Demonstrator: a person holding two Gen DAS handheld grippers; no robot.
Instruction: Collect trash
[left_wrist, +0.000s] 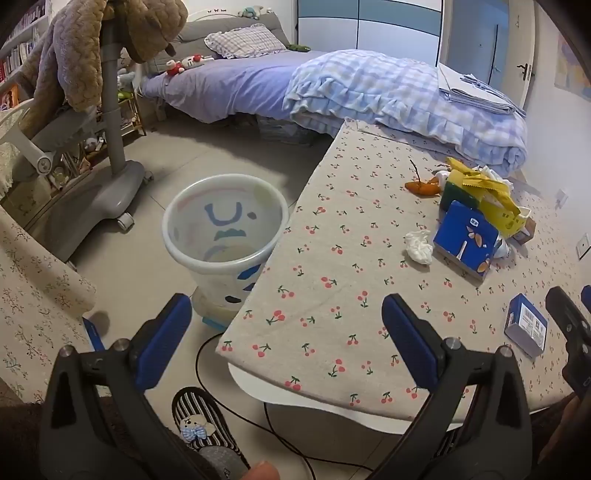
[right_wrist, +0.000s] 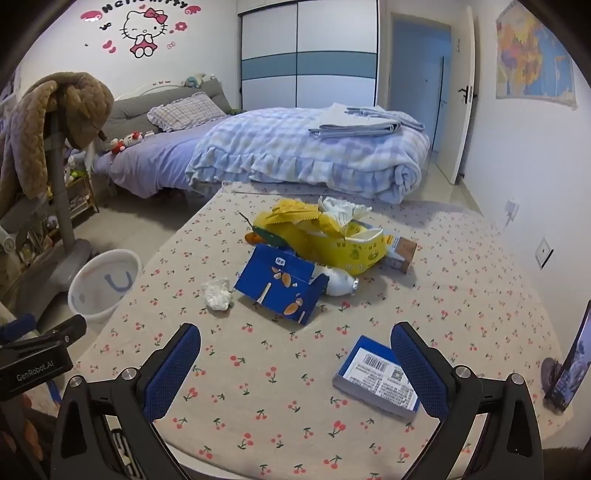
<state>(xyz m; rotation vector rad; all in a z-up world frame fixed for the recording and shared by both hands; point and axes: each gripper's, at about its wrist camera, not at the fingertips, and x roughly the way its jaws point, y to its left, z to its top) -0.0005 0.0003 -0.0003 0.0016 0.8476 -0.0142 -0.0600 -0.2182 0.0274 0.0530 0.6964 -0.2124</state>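
A white trash bin (left_wrist: 225, 236) stands on the floor left of the table; it also shows in the right wrist view (right_wrist: 105, 288). On the cherry-print tablecloth (right_wrist: 280, 369) lie a crumpled tissue (right_wrist: 218, 293), a blue carton (right_wrist: 282, 286), a yellow wrapper (right_wrist: 332, 236), a white bottle (right_wrist: 340, 282) and a small blue box (right_wrist: 380, 376). My left gripper (left_wrist: 286, 314) is open and empty above the table's left edge, beside the bin. My right gripper (right_wrist: 295, 347) is open and empty, low over the table, with the small blue box by its right finger.
A brown box (right_wrist: 404, 253) and an orange peel (left_wrist: 423, 187) lie in the pile. A phone (right_wrist: 570, 365) stands at the table's right edge. A grey chair base (left_wrist: 110, 192), a bed (right_wrist: 295, 147), a cable (left_wrist: 236, 406) and a slipper (left_wrist: 203, 424) are around.
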